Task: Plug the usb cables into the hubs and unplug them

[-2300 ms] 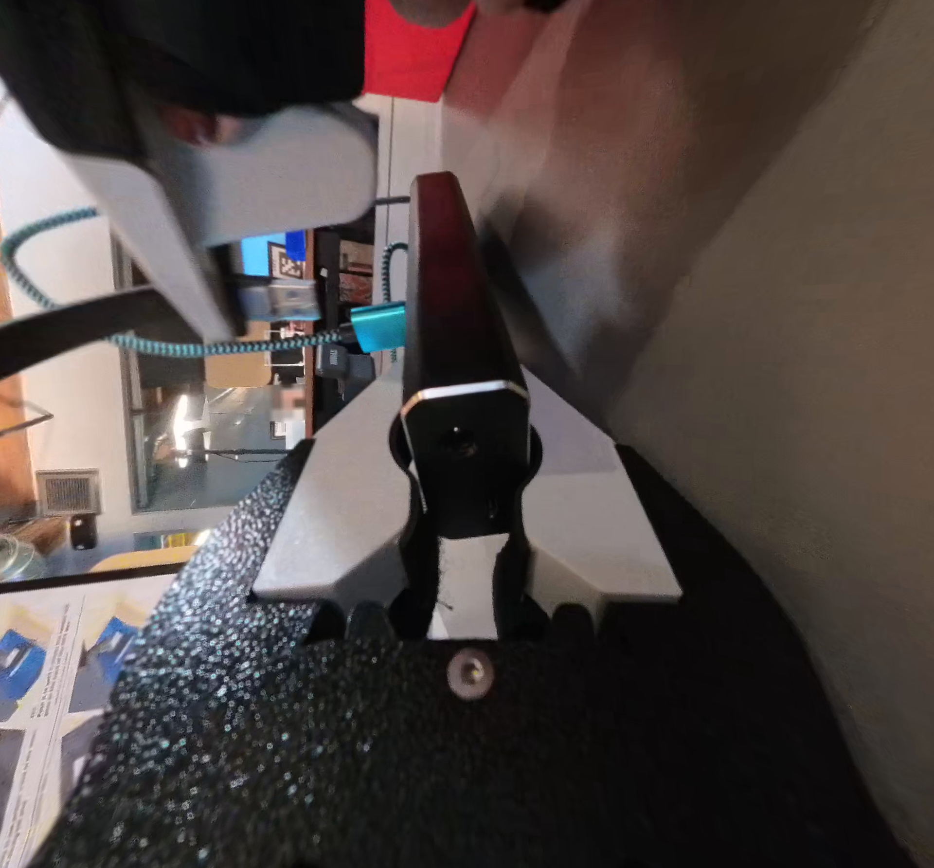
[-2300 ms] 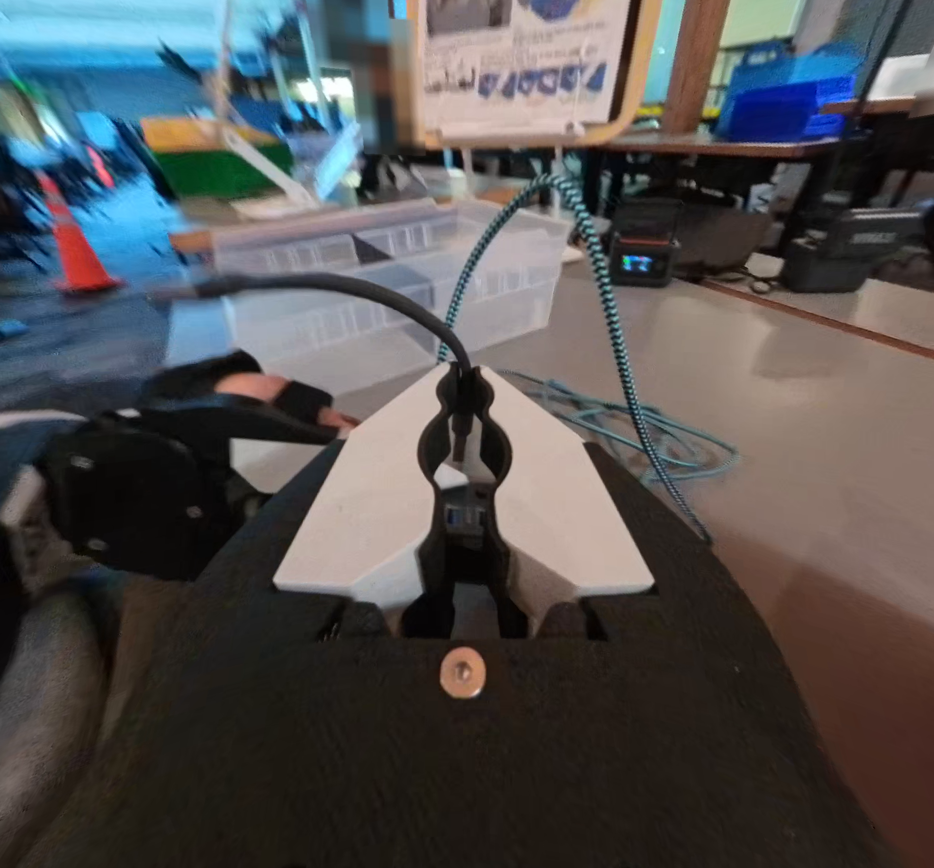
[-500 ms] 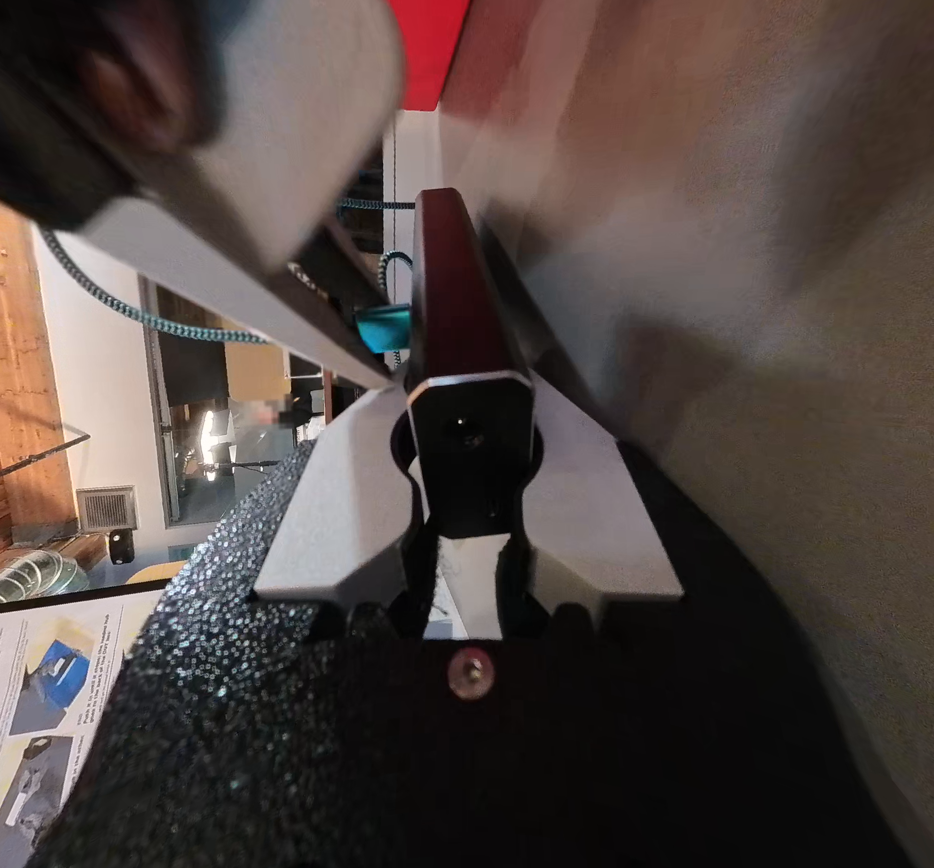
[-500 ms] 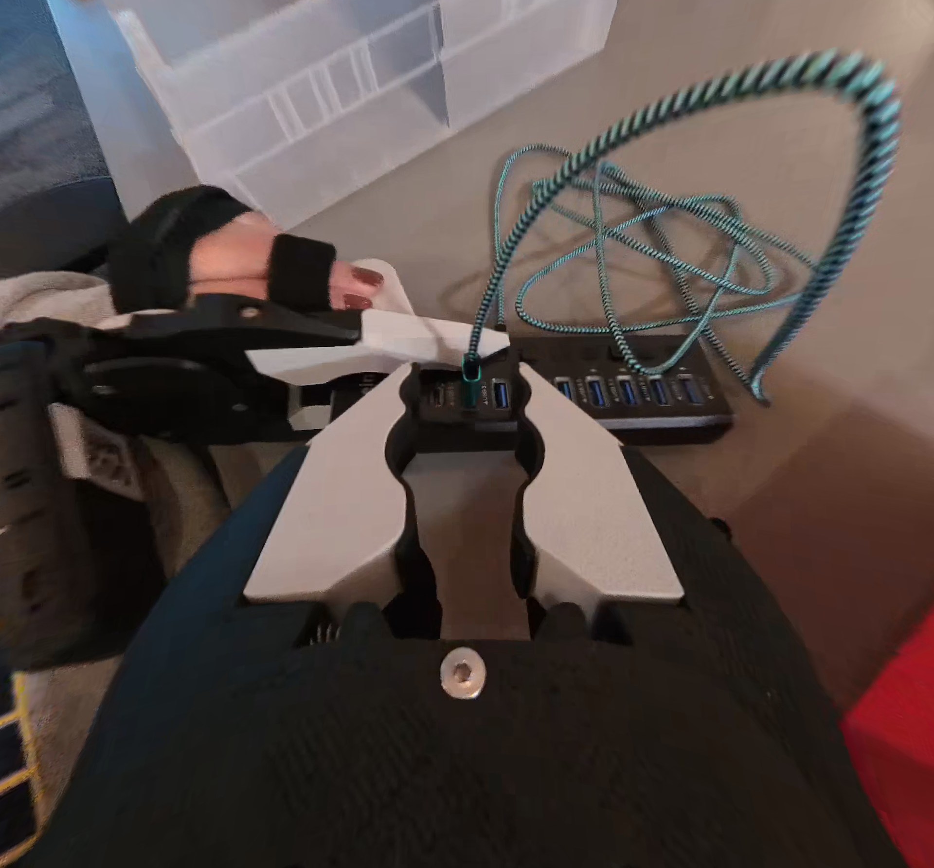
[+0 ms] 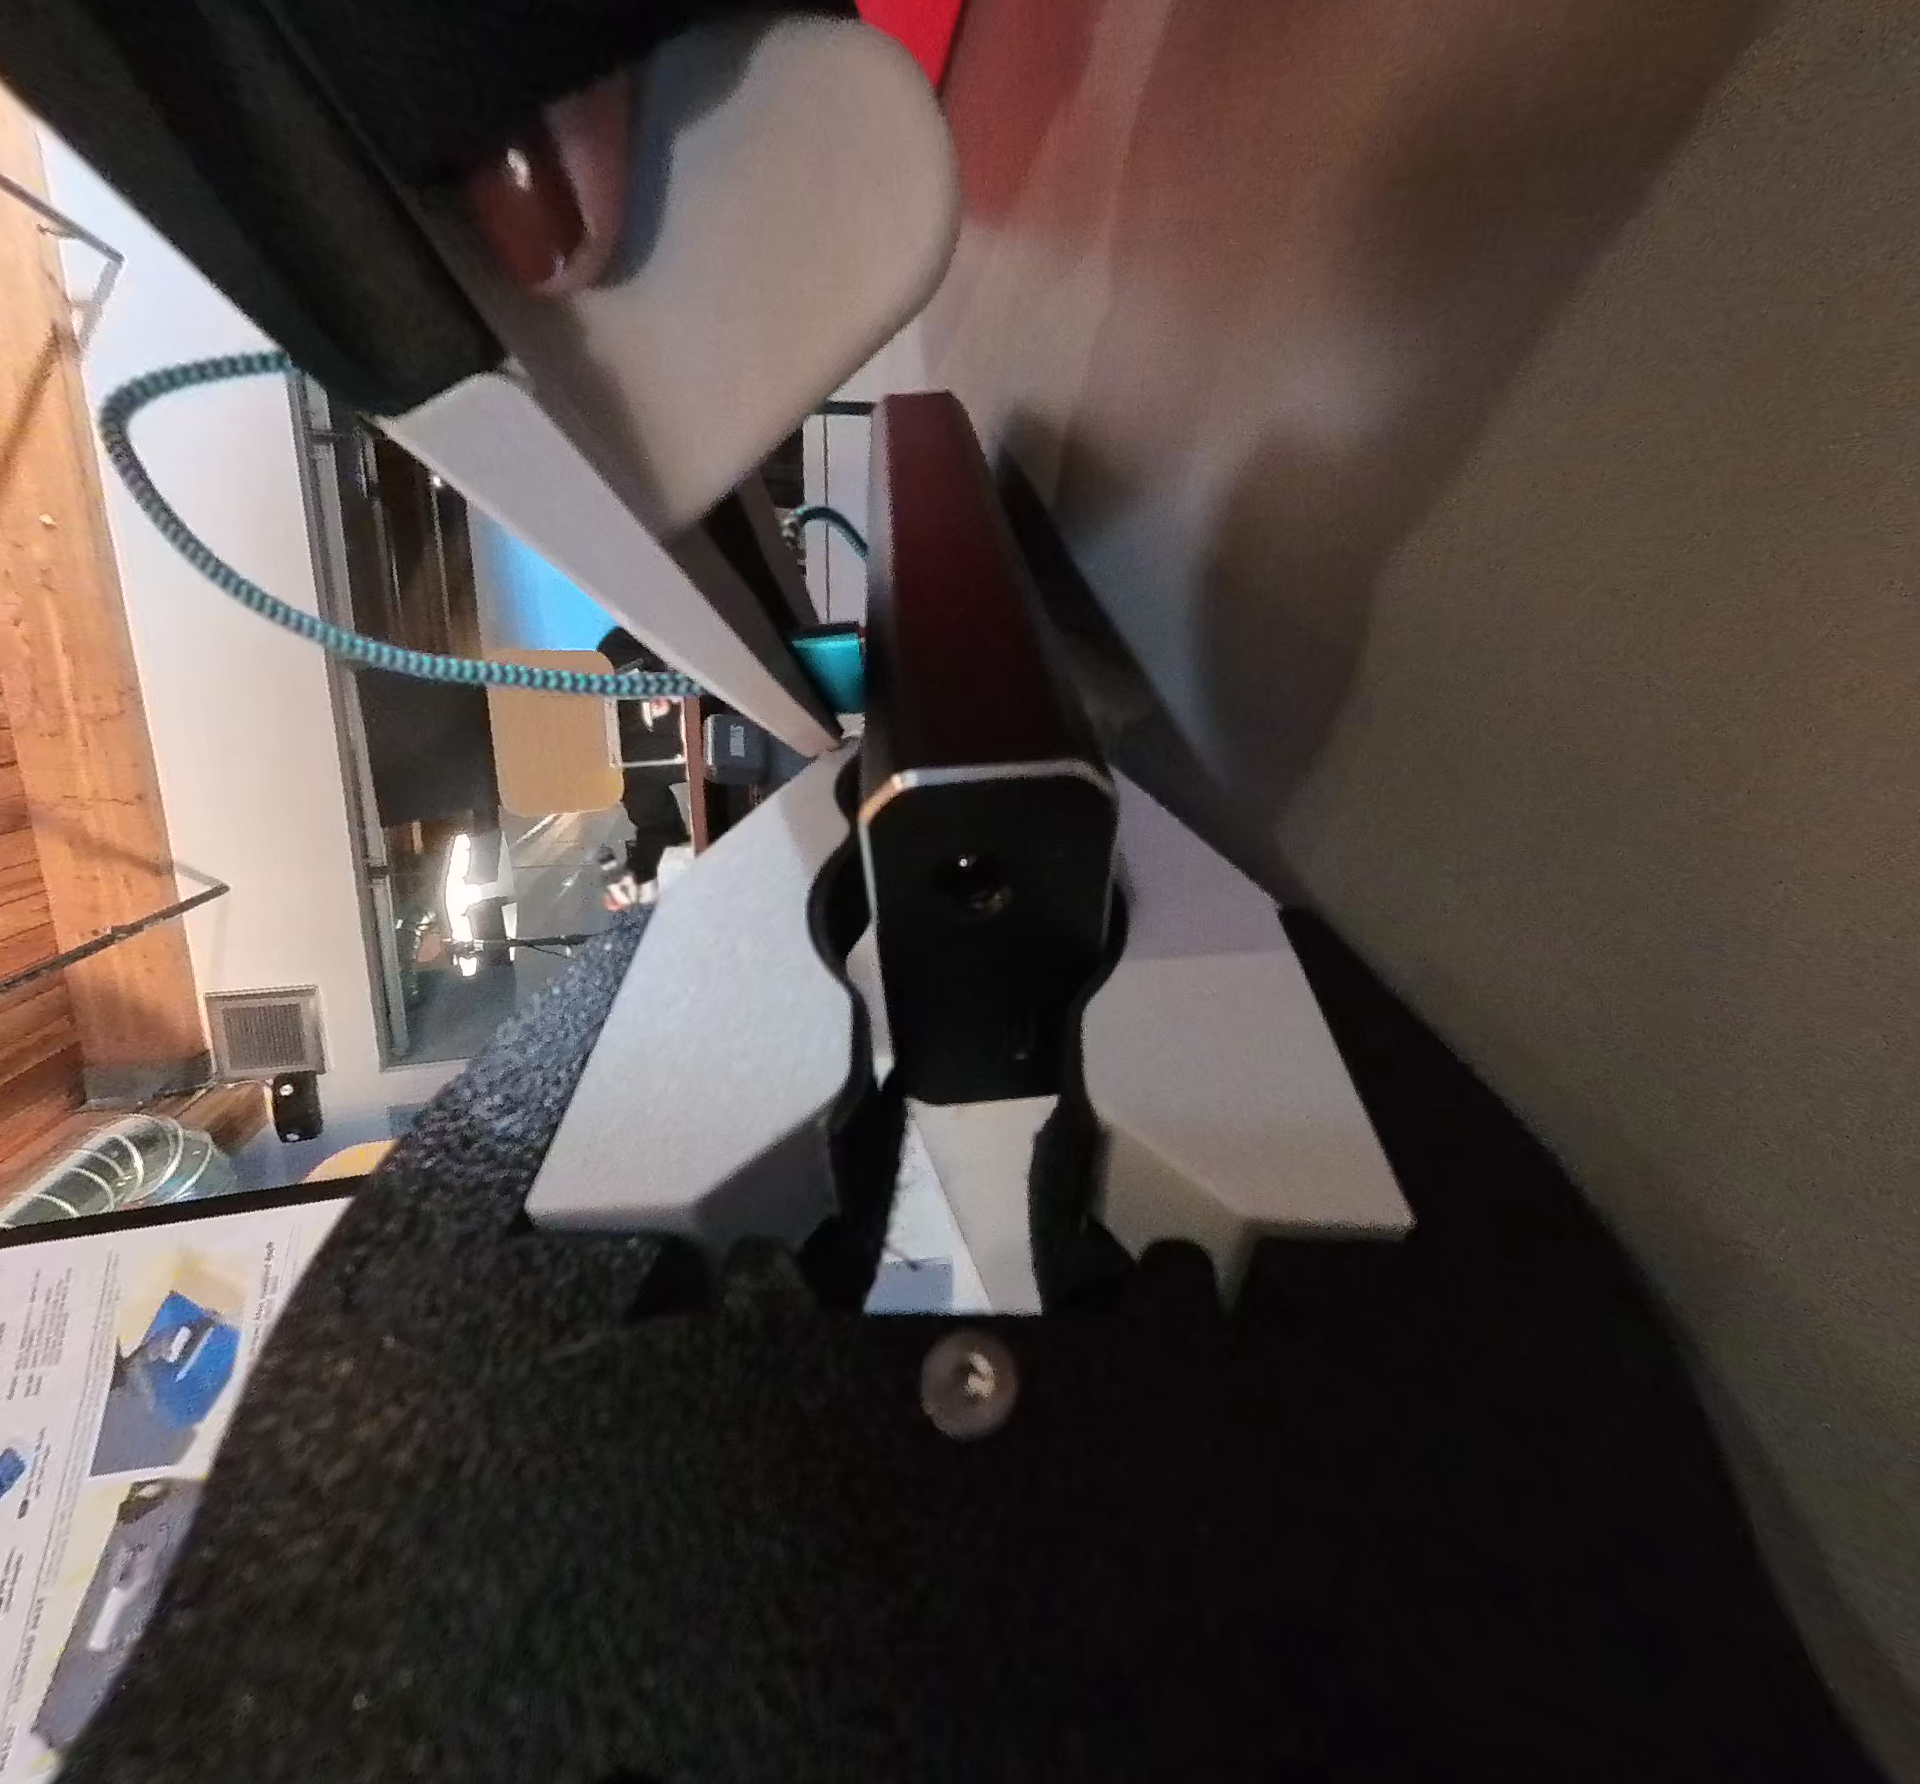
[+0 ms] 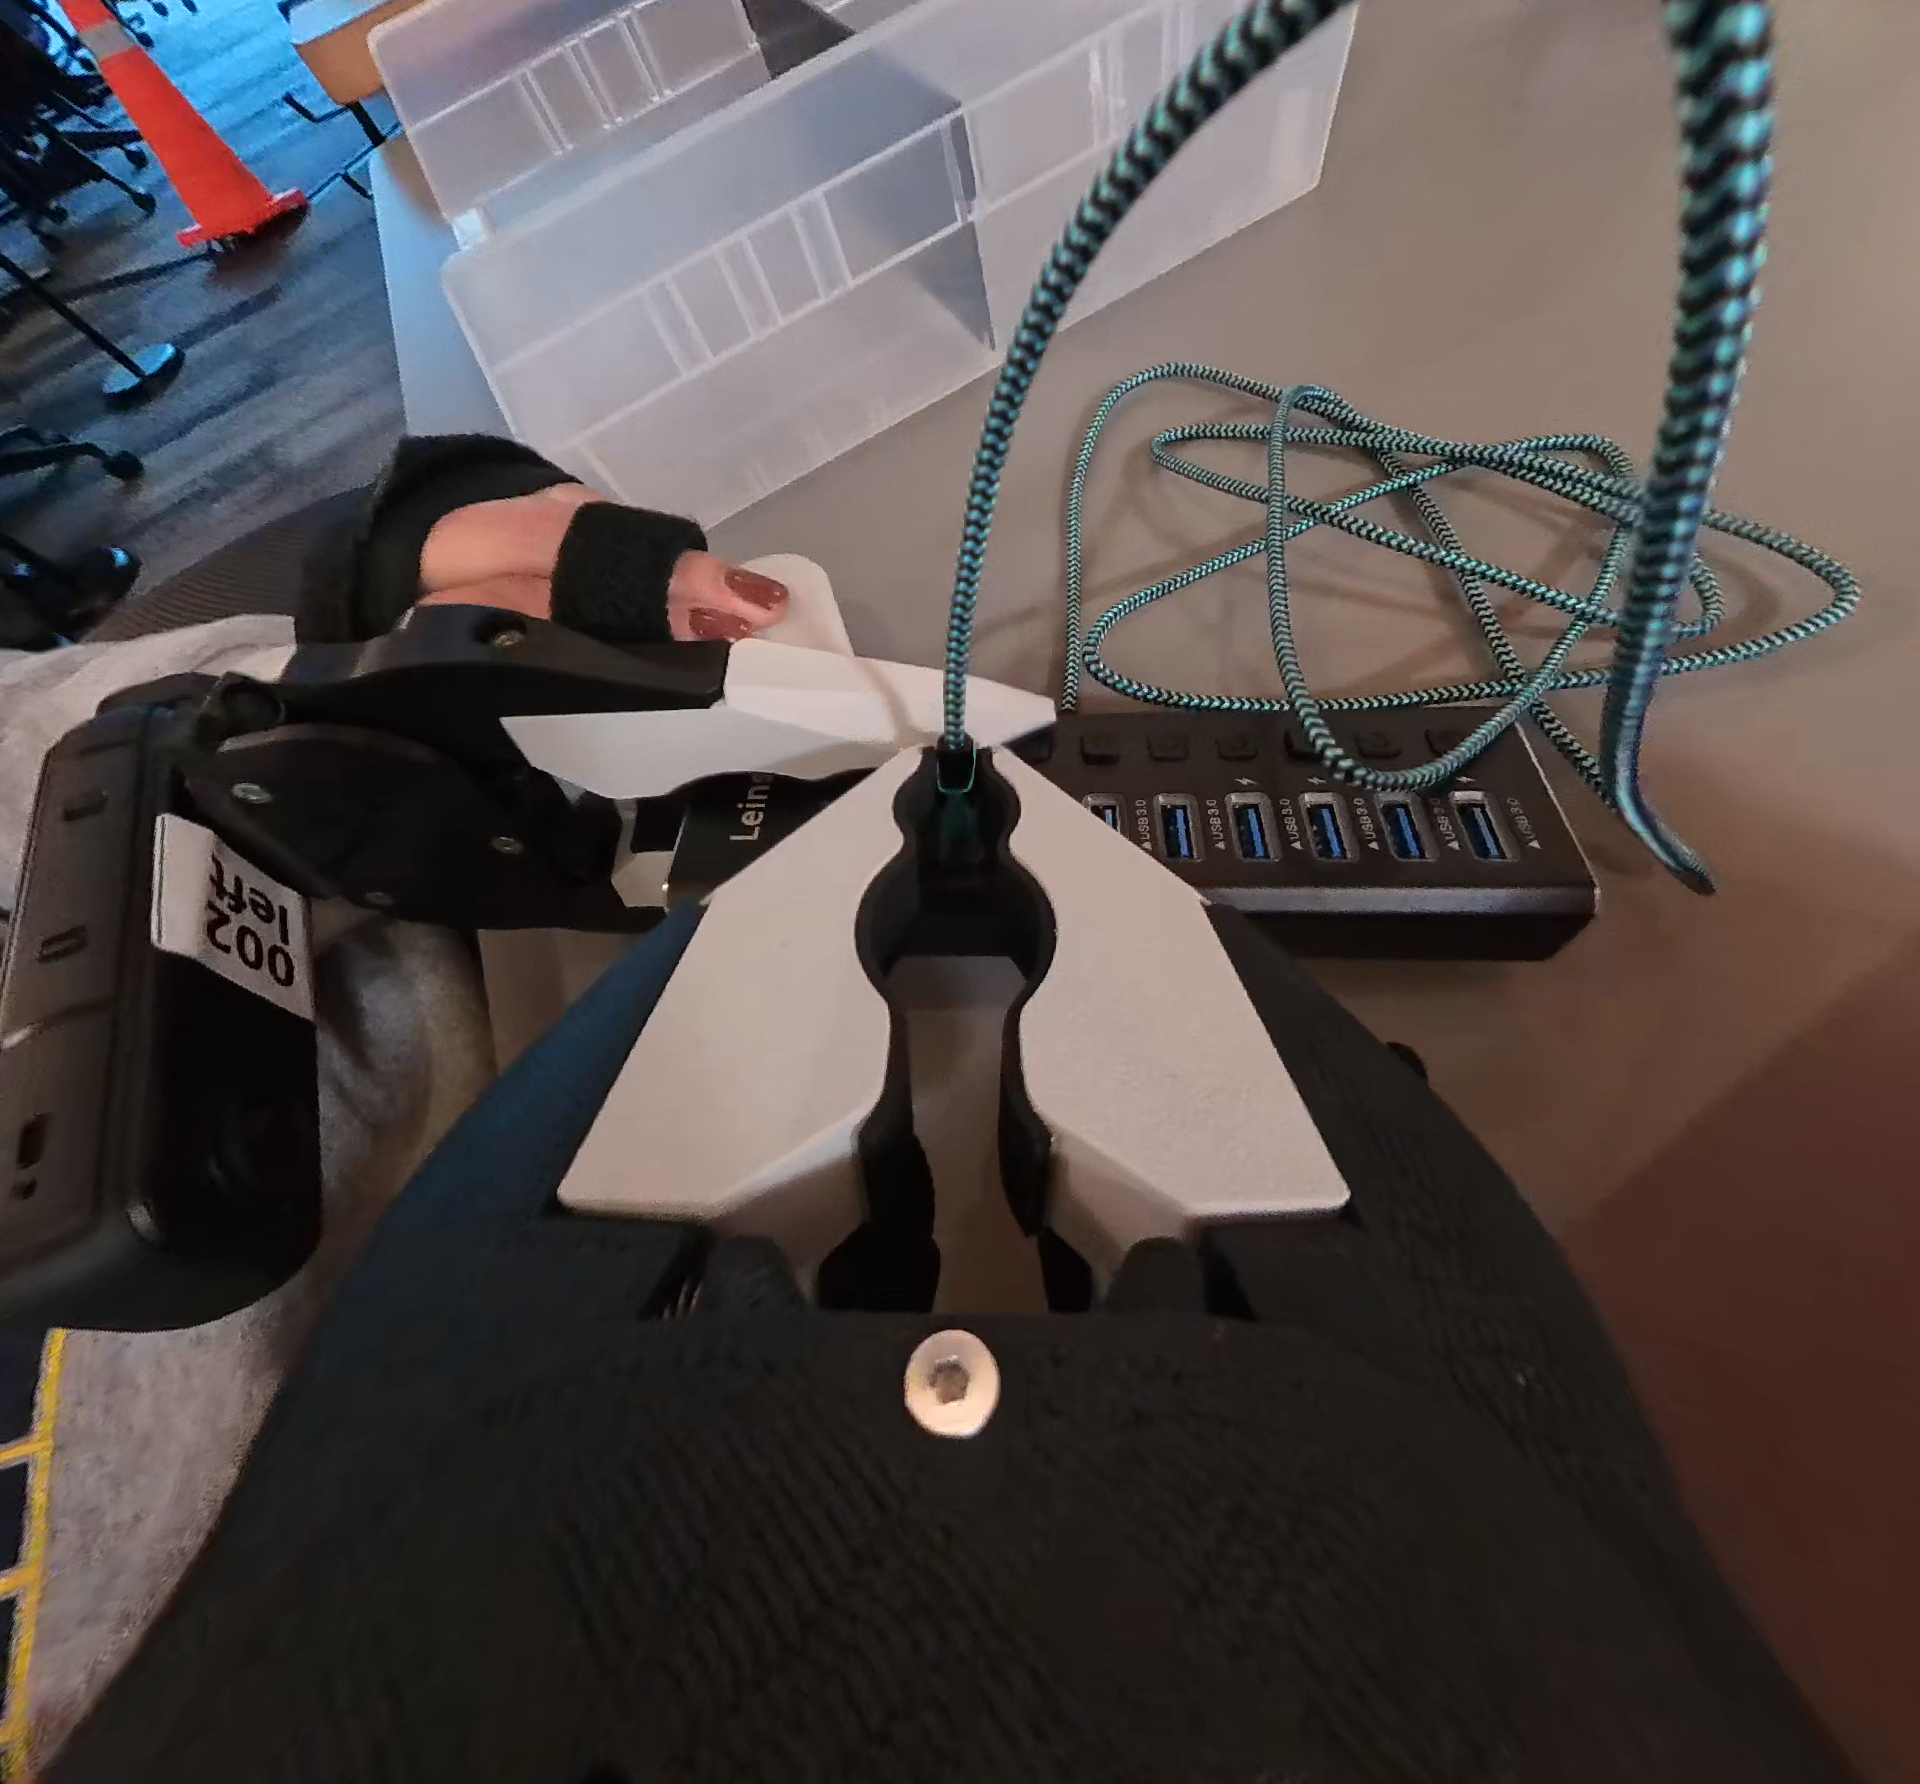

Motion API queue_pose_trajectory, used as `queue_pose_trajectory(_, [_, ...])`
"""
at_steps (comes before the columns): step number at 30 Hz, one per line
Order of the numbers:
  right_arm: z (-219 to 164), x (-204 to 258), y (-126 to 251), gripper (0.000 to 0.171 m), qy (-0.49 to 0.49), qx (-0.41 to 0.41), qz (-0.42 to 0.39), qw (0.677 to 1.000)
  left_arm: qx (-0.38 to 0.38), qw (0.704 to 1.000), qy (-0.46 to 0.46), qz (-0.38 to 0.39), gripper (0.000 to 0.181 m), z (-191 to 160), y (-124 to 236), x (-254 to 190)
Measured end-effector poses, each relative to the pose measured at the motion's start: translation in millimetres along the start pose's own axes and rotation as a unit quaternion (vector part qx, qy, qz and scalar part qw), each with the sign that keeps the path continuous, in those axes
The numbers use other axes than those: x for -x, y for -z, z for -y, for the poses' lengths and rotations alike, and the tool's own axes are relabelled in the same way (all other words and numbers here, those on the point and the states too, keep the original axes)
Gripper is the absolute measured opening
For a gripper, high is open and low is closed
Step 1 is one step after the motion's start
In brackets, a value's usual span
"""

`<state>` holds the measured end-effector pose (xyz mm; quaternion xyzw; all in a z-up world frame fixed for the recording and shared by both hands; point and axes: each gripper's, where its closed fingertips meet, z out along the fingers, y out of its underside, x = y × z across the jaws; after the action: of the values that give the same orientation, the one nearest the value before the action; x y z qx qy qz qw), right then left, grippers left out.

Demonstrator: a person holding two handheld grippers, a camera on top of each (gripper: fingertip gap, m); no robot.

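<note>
Hub unmoved; right hand-held gripper now pinches teal plug.

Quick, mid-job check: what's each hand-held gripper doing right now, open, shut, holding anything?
Left hand-held gripper: shut on the end of the black USB hub.
Right hand-held gripper: shut on the teal cable's plug at the hub.

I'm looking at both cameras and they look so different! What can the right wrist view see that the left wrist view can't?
Only the right wrist view shows the row of blue ports on the hub's face, the clear plastic divided bin and the orange traffic cone. Only the left wrist view shows the round socket on the hub's end. Both show the long black USB hub, the teal-and-black braided cable and its teal plug.
</note>
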<state>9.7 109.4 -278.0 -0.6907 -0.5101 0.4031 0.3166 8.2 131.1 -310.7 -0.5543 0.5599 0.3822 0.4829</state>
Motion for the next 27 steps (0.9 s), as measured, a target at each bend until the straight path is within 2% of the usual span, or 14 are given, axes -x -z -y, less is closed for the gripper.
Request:
queue_pose_trajectory(6, [-1,-3,0,0.005,-0.008,-0.010,0.007,1.000,0.020,1.000,0.019,0.008,0.041,-5,0,4])
queue_pose_trajectory(10, [-1,-3,2,0.005,-0.017,-0.017,0.017,1.000,0.020,0.999,0.048,-0.010,0.037,-7,0,1])
queue_pose_trajectory(14, [-3,-2,2,0.005,-0.019,-0.016,0.026,0.999,0.011,1.000,0.008,-0.003,0.032,-4,0,-1])
queue_pose_trajectory(20, [-1,-2,0,0.006,-0.043,-0.031,0.041,0.998,0.009,1.000,0.008,-0.007,0.030,-4,0,-2])
queue_pose_trajectory(25, [3,-3,-3,0.005,0.012,-0.040,-0.007,0.999,0.031,1.000,0.004,-0.002,0.029,-8,0,-1])
queue_pose_trajectory(27, [7,-4,-5,0.004,-0.023,-0.073,-0.001,0.997,0.039,0.999,0.009,-0.001,0.029,-12,-1,-1])
